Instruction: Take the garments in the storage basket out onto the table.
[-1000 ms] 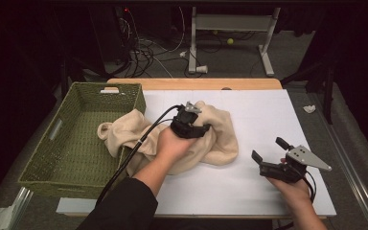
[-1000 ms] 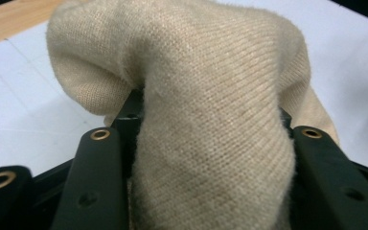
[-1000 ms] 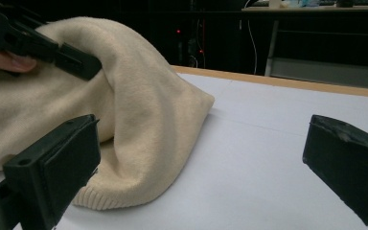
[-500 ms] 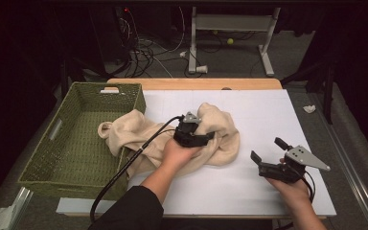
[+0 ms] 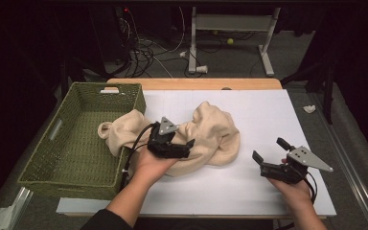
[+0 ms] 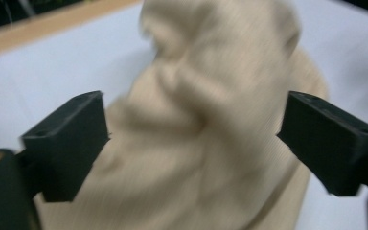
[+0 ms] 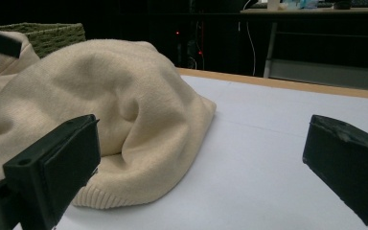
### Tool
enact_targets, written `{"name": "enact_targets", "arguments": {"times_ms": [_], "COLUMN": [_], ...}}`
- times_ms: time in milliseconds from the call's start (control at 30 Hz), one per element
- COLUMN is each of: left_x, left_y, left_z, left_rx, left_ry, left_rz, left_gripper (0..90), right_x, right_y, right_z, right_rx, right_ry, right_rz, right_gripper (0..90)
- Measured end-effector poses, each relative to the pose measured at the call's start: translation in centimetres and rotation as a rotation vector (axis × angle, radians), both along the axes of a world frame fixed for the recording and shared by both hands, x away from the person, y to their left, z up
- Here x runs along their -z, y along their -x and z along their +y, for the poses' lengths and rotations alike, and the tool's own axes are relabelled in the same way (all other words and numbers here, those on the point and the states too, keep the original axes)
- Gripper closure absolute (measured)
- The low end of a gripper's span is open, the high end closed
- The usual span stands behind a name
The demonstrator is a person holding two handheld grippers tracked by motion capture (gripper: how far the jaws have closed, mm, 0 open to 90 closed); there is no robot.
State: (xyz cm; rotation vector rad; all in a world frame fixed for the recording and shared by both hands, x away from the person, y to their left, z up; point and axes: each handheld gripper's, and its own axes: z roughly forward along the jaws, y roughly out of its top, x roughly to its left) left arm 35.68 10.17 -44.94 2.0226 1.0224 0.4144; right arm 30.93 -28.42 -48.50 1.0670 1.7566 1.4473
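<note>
- cream sweater (image 5: pixel 206 136) lies bunched on the white table sheet (image 5: pixel 268 115), its left end draped over the rim of the green woven basket (image 5: pixel 81 139); none of it is lifted now.
- left gripper (image 5: pixel 184 146) has just been opening its jaws; in the left gripper view they stand wide apart with the knit ahead of them, and the pads (image 6: pixel 67 143) press on nothing, so the cloth is let go.
- compared with a second ago, that hand has slid back toward the person and toward the basket side, off the top of the heap, and the fold it was on has settled into a rounder hump.
- my reading: one tug or fold is finished, and the hand is resetting for a fresh hold, likely to gather the garment or work it toward the basket.
- right gripper (image 5: pixel 268 160) rests near the front right of the sheet, well apart from the sweater, jaws spread and empty; it sits just where it did a second ago.
- the fabric looks soft and thick, fine-ribbed, with a ribbed hem (image 7: pixel 100 199) lying flat on the sheet in the right gripper view; it is deeply creased in the middle and will likely sag and slip if pinched by a thin fold.
</note>
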Motion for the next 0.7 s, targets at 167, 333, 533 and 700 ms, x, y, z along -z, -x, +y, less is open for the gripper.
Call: {"name": "enact_targets", "arguments": {"times_ms": [167, 333, 533, 700], "left_x": [2.7, 5.1, 5.7, 5.3], "left_y": [-0.2, -0.7, -0.6, -0.7], "left_z": [0.5, 0.7, 1.0, -0.6], "left_rx": [-0.074, -0.086, -0.096, -0.067], "left_ry": [-0.115, -0.142, -0.059, -0.002], "left_rz": [0.085, 0.124, 0.075, 0.045], "left_gripper": [6.9, 29.3, 69.5, 74.5], "right_x": [0.0, 0.0, 0.1, 0.1], "right_y": [-0.1, -0.1, -0.1, -0.1], "right_z": [0.1, 0.2, 0.1, 0.3], "right_rx": [0.000, -0.002, -0.004, -0.005], "right_ry": [0.000, 0.001, 0.001, 0.003], "right_rz": [0.003, 0.003, 0.006, 0.005], "right_gripper": [0.0, 0.0, 0.0, 0.0]}}
